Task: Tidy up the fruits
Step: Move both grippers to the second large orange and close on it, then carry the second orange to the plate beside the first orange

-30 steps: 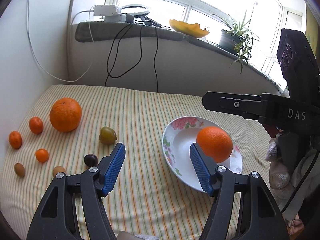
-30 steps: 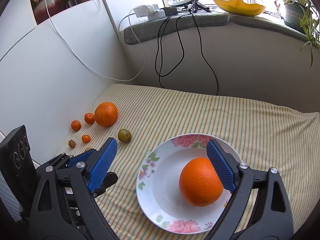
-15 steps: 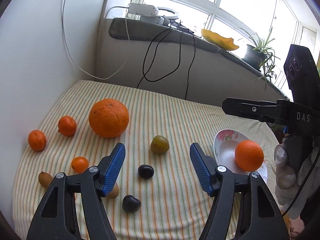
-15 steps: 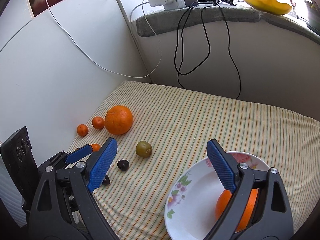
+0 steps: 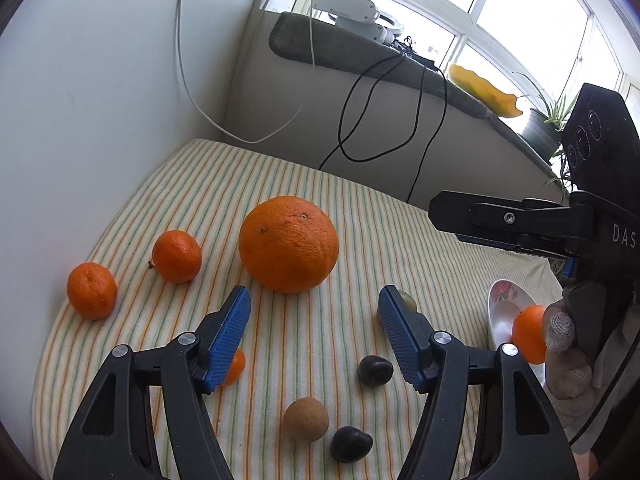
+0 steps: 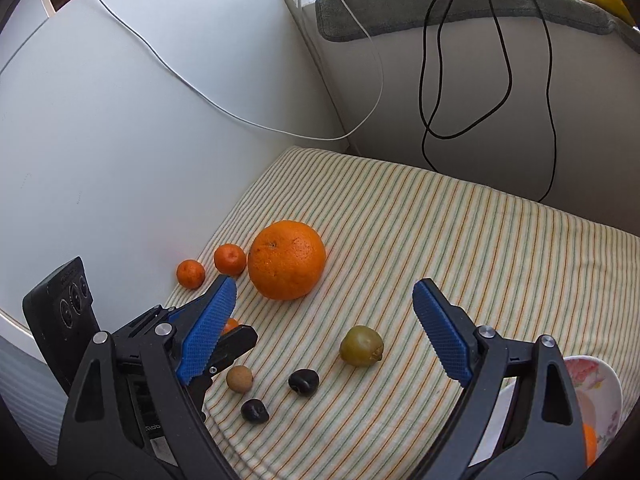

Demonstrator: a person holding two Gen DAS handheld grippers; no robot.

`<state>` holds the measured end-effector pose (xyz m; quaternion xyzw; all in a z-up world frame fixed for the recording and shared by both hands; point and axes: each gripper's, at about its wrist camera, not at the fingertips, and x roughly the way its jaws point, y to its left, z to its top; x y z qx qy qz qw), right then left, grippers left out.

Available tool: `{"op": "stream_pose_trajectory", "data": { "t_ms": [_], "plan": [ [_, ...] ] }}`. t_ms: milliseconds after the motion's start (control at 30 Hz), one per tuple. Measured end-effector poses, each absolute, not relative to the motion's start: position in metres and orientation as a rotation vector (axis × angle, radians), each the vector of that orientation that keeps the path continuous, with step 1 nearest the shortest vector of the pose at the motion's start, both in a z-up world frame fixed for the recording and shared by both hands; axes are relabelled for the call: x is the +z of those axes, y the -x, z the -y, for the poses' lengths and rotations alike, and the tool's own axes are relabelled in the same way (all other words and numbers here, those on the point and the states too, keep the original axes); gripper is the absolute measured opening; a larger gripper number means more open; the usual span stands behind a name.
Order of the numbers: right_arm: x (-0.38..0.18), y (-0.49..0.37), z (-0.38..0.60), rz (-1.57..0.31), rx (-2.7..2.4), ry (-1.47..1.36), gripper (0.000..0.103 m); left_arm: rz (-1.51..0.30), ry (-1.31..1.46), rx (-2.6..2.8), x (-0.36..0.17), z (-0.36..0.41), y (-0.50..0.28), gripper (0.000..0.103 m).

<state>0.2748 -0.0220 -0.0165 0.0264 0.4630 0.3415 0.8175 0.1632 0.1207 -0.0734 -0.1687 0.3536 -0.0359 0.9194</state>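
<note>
Left gripper: your left gripper [image 5: 314,322] stood with its blue-padded jaws apart and nothing between the pads.
Right gripper: your right gripper [image 6: 324,320] was spread wider, also empty.
Target fruit: the large round orange with pebbled skin [image 5: 289,244] lay on the striped yellow-green cloth [image 5: 360,208], straight ahead of your left gripper and just past its fingertips, lined up with the gap.
From the right: that same orange [image 6: 286,260] sat ahead and left of centre, nearer the left pad.
Nearer hand: your left, by my reading.
Long axis: none; the fruit was round, so any approach angle served.
Plate: the white floral plate [image 5: 500,312], already holding one orange, lay well off to your right.
</note>
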Motion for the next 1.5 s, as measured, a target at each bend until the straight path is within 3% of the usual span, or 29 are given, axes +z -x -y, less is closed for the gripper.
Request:
{"op": "stream_pose_trajectory", "data": {
  "t_ms": [133,500,967,1033,1500],
  "plan": [
    [-0.032,-0.291,0.004,-1.045,0.752,-0.091,0.083,-0.738,0.355,-0.083,-0.076,-0.125,-0.174,0.064],
    [-0.06,-0.316,-0.025,-1.124,0.774,-0.118,0.072,-0.769,0.369,-0.088,-0.085,-0.132,-0.196,0.062],
    [-0.077,-0.329,-0.041,-1.176,0.813,-0.155,0.067,-0.793,0.386,-0.083,-0.092,-0.14,-0.21,0.061],
    [-0.079,-0.329,-0.043,-1.185,0.833,-0.173,0.06,-0.797,0.382,-0.078,-0.093,-0.14,-0.211,0.061],
    [-0.075,-0.319,-0.044,-1.18,0.815,-0.154,0.059,-0.778,0.389,-0.068,-0.09,-0.139,-0.2,0.058]
  ]
}}
